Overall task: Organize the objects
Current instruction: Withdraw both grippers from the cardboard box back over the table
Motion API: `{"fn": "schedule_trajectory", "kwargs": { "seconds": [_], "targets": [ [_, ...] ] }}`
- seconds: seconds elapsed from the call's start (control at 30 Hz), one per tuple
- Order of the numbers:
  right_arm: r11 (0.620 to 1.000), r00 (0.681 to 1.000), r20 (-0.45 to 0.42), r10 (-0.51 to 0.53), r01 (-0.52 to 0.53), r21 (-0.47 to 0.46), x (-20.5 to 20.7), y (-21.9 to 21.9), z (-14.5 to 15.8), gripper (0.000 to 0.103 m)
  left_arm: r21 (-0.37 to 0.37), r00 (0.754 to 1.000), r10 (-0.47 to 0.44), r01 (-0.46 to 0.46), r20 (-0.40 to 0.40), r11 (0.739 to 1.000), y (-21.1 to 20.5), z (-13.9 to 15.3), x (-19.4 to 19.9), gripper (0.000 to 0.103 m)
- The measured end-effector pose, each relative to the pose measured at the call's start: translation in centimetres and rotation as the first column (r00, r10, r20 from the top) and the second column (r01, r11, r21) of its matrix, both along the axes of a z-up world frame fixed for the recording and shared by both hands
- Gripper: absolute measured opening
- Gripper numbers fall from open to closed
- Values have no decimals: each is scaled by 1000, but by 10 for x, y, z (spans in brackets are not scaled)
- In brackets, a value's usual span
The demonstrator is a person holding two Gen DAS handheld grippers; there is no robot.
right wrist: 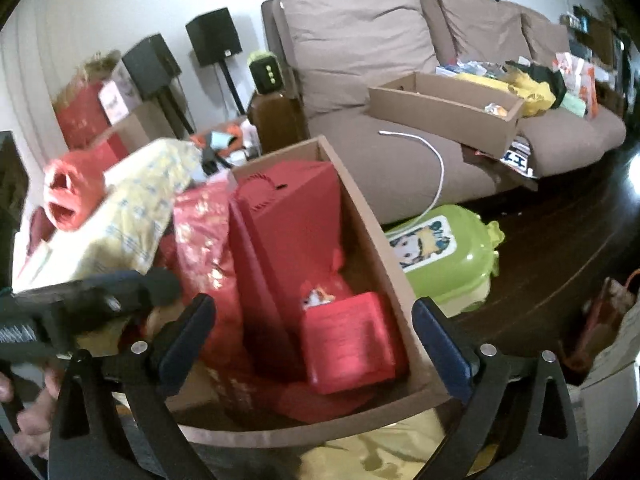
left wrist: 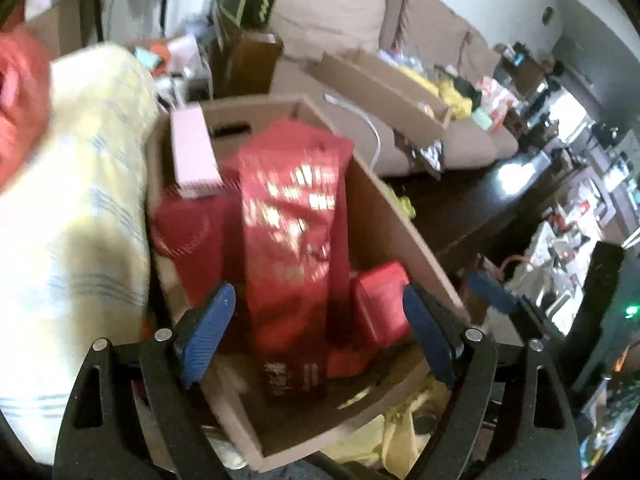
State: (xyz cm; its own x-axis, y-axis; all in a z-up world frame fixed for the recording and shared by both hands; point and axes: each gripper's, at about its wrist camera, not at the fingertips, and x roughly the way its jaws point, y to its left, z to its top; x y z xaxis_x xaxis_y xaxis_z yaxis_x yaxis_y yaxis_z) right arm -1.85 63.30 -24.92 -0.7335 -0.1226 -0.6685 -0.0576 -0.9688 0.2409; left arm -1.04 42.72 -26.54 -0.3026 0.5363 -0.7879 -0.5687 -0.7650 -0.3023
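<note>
Tall red packet [left wrist: 294, 240]: upright in cardboard box [left wrist: 384, 216], dead ahead between spread, empty left gripper [left wrist: 316, 320] fingers; right gripper [right wrist: 316, 344], also spread, alongside

Brown sofa [right wrist: 400, 152], black speakers [right wrist: 214, 36], dark wooden floor [right wrist: 560, 232].

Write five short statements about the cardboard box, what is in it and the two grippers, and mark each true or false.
1. The left gripper is open, its fingers either side of the tall red bag. True.
2. The cardboard box is empty. False: it holds red packages.
3. The right gripper is shut on the small red box. False: it is open and holds nothing.
4. A green case lies on the floor beside the cardboard box. True.
5. The sofa is blue. False: it is beige-brown.
</note>
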Motion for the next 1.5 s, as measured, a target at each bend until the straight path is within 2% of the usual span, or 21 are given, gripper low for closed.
{"fn": "schedule_trajectory", "kwargs": {
  "seconds": [0.17, 0.3, 0.4, 0.7, 0.93, 1.17, 1.27, 1.5],
  "targets": [
    [1000, 1000, 7, 6, -7, 18, 1, -4, 2, 100, -6, 993, 48, -49, -112, 999, -25, 39, 8, 85],
    [999, 1000, 6, 26, -26, 33, 1, -10, 3, 100, 0, 983, 89, -91, -161, 996, -61, 62, 15, 88],
    [999, 999, 13, 42, -42, 33, 1, -14, 3, 99, 9, 980, 122, -122, -156, 992, -88, 73, 12, 88],
    [998, 997, 45, 57, -58, 29, 1, -22, 1, 97, -46, 963, 226, -235, -150, 971, -155, 82, -6, 88],
    [996, 995, 54, 78, -81, 47, 1, -30, 1, 90, -38, 944, 291, -300, -159, 953, -197, 94, -16, 88],
    [992, 994, 73, 86, -92, 89, 0, -35, -1, 82, -26, 911, 375, -385, -171, 923, -240, 111, -31, 88],
    [993, 994, 70, 86, -91, 71, 1, -33, 2, 78, -29, 896, 409, -419, -175, 907, -262, 115, -35, 88],
    [996, 995, 67, 75, -77, 32, 2, -30, 13, 78, -34, 851, 485, -501, -200, 865, -310, 119, -48, 88]
  ]
}}
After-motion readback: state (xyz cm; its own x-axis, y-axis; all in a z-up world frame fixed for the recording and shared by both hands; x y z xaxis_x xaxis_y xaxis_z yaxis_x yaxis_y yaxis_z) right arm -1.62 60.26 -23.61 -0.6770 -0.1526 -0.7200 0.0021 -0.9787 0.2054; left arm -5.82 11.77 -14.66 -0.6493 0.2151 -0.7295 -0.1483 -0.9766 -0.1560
